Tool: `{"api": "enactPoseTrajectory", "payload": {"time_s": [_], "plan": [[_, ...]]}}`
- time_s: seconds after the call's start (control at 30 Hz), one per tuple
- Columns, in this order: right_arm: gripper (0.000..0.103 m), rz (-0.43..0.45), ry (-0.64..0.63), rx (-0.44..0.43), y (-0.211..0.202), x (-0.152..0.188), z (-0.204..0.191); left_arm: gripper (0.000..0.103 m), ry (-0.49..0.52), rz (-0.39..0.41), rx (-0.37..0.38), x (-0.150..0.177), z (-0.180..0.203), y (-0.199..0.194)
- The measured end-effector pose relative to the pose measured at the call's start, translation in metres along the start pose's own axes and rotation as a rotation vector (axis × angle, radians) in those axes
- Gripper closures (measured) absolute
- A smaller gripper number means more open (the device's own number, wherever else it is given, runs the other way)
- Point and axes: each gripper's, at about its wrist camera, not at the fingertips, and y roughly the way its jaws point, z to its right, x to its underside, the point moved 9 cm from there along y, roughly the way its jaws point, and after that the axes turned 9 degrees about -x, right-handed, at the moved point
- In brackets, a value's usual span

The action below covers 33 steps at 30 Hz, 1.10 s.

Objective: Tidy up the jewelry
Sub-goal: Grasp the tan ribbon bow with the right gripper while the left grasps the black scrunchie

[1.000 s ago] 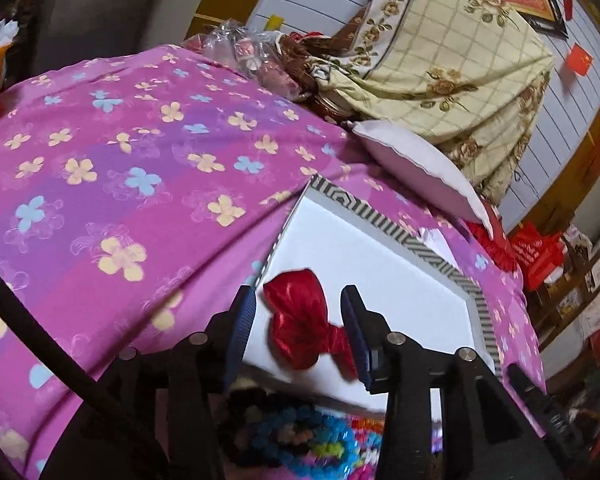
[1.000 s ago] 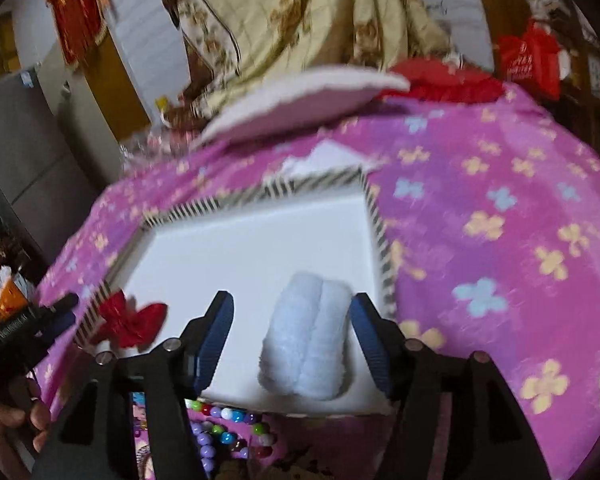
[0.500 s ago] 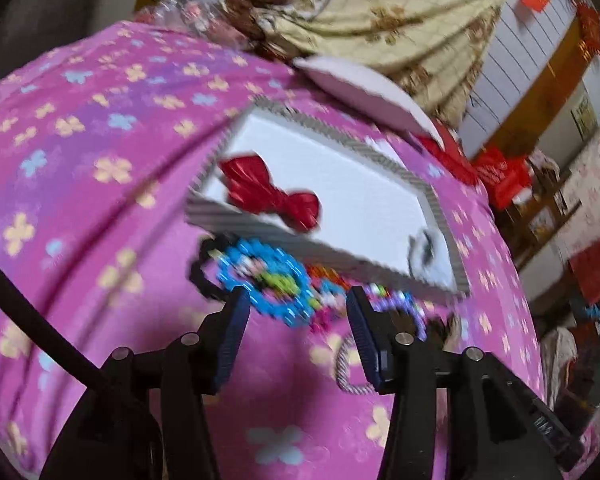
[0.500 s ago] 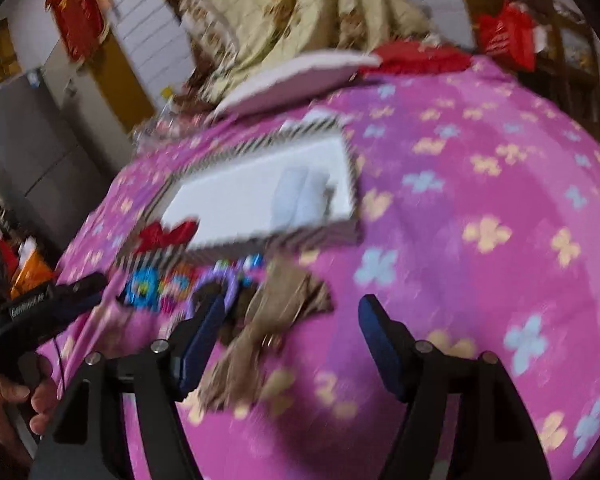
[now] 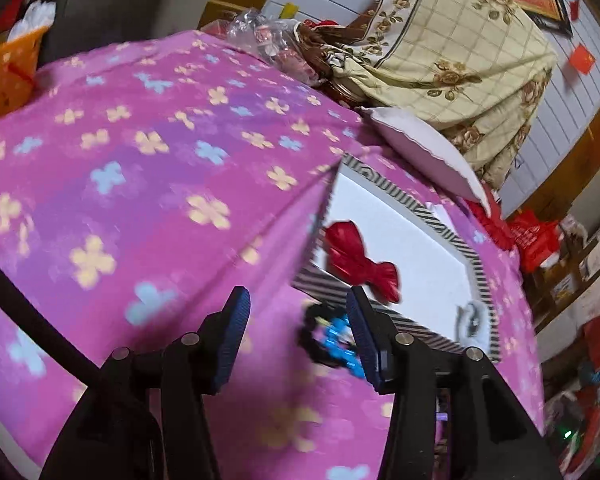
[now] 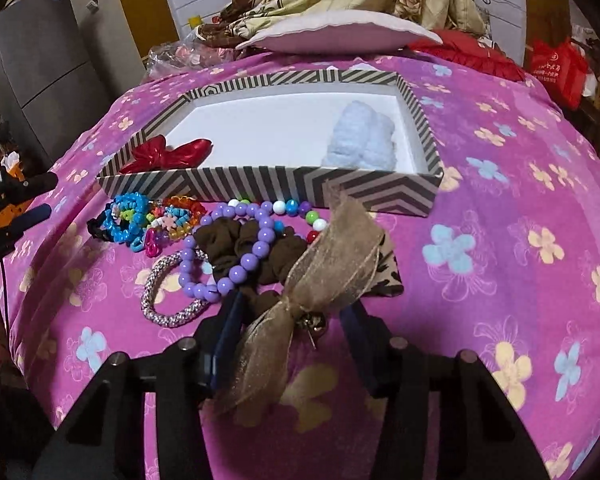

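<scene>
A black-and-white striped box (image 6: 260, 184) with a white floor holds a red bow (image 6: 168, 154) and a light blue fluffy scrunchie (image 6: 360, 140). In front of it lies a pile: blue bead bracelet (image 6: 126, 216), purple bead bracelet (image 6: 228, 240), brown scrunchie (image 6: 260, 252), silver rope bracelet (image 6: 160, 304) and a tan ribbon bow (image 6: 320, 272). My right gripper (image 6: 292, 306) straddles the tan bow's knot, its jaws closing, pads not pressing. My left gripper (image 5: 296, 320) is open over bare cloth, left of the box (image 5: 400, 196) and the red bow (image 5: 360, 260).
All of this lies on a bed with a purple flowered cover (image 6: 500, 220). A pink-white pillow (image 6: 340, 34) and a beige floral quilt (image 5: 460, 52) sit behind the box. The left gripper (image 6: 40, 197) shows at the right view's left edge. An orange basket (image 5: 4, 72) stands beside the bed.
Both grippers backed out of the box, leaving the red bow and blue scrunchie inside. The left one swung left over the cloth. The right one sank onto the tan bow and its jaws narrowed.
</scene>
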Motion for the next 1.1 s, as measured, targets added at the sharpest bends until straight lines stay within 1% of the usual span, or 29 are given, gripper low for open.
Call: {"api": "enactPoseTrajectory", "payload": {"time_s": [0.07,0.1,0.13,0.2,0.27,0.3,0.33,0.37,0.4,0.43,0.5,0.53,0.57,0.6,0.67,0.7,0.8,0.87,0.9,0.97,1.0,1.03,1.07,1.1], "plan": [[0.046,-0.013,-0.006,-0.017,0.0,0.001,-0.002,0.078,0.036,0.01,-0.022,-0.004,-0.005,0.002],[0.045,-0.017,-0.01,-0.022,0.001,0.0,-0.002,0.078,0.053,0.003,-0.029,-0.002,-0.004,0.004],[0.046,-0.018,-0.017,-0.021,0.003,0.0,-0.003,0.078,0.075,-0.018,-0.026,0.002,-0.001,0.009],[0.046,-0.01,-0.039,-0.007,0.002,0.002,-0.005,0.078,0.129,-0.085,0.016,0.016,0.012,0.021],[0.046,-0.002,-0.057,0.003,0.001,0.003,-0.006,0.078,0.191,-0.146,0.044,0.03,0.024,0.031],[0.046,-0.002,-0.056,0.002,0.0,0.004,-0.006,0.078,0.206,-0.177,0.041,0.036,0.027,0.036],[0.05,-0.006,-0.064,0.005,0.001,0.005,-0.005,0.078,0.218,-0.19,0.021,0.04,0.027,0.039],[0.053,-0.009,-0.074,0.017,0.0,0.006,-0.004,0.078,0.223,-0.192,0.005,0.04,0.025,0.04],[0.06,-0.011,-0.079,0.031,-0.001,0.007,-0.003,0.078,0.217,-0.188,-0.003,0.04,0.024,0.04],[0.064,-0.016,-0.082,0.037,-0.002,0.007,-0.001,0.078,0.209,-0.182,-0.007,0.039,0.023,0.04],[0.069,-0.023,-0.074,0.041,-0.004,0.007,0.001,0.078,0.196,-0.188,-0.014,0.039,0.019,0.041],[0.071,-0.026,-0.071,0.042,-0.004,0.007,0.002,0.079,0.197,-0.205,-0.028,0.042,0.017,0.045],[0.072,-0.03,-0.072,0.043,-0.004,0.007,0.002,0.081,0.2,-0.217,-0.035,0.043,0.017,0.049],[0.072,-0.031,-0.076,0.046,-0.004,0.007,0.002,0.081,0.209,-0.214,-0.043,0.043,0.017,0.051],[0.071,-0.033,-0.087,0.06,-0.004,0.007,0.001,0.086,0.241,-0.205,-0.044,0.044,0.022,0.053],[0.071,-0.035,-0.097,0.068,-0.003,0.007,0.0,0.087,0.261,-0.208,-0.048,0.046,0.025,0.055],[0.07,-0.038,-0.108,0.08,-0.002,0.006,-0.001,0.093,0.297,-0.195,-0.056,0.047,0.03,0.057],[0.07,-0.036,-0.096,0.072,-0.002,0.006,-0.002,0.103,0.328,-0.187,-0.087,0.048,0.031,0.058],[0.07,-0.036,-0.092,0.067,-0.002,0.006,-0.002,0.103,0.333,-0.189,-0.091,0.049,0.031,0.058],[0.07,-0.038,-0.079,0.052,-0.003,0.006,-0.002,0.103,0.328,-0.198,-0.074,0.05,0.031,0.057],[0.071,-0.038,-0.065,0.038,-0.004,0.006,0.0,0.103,0.32,-0.197,-0.062,0.049,0.031,0.056],[0.079,-0.037,-0.048,0.018,-0.005,0.005,0.001,0.103,0.309,-0.182,-0.048,0.046,0.032,0.051],[0.084,-0.034,-0.025,-0.006,-0.007,0.005,0.002,0.103,0.298,-0.159,-0.035,0.042,0.032,0.045],[0.084,-0.026,-0.021,-0.013,-0.009,0.004,0.002,0.103,0.28,-0.13,-0.015,0.037,0.032,0.037]]}}
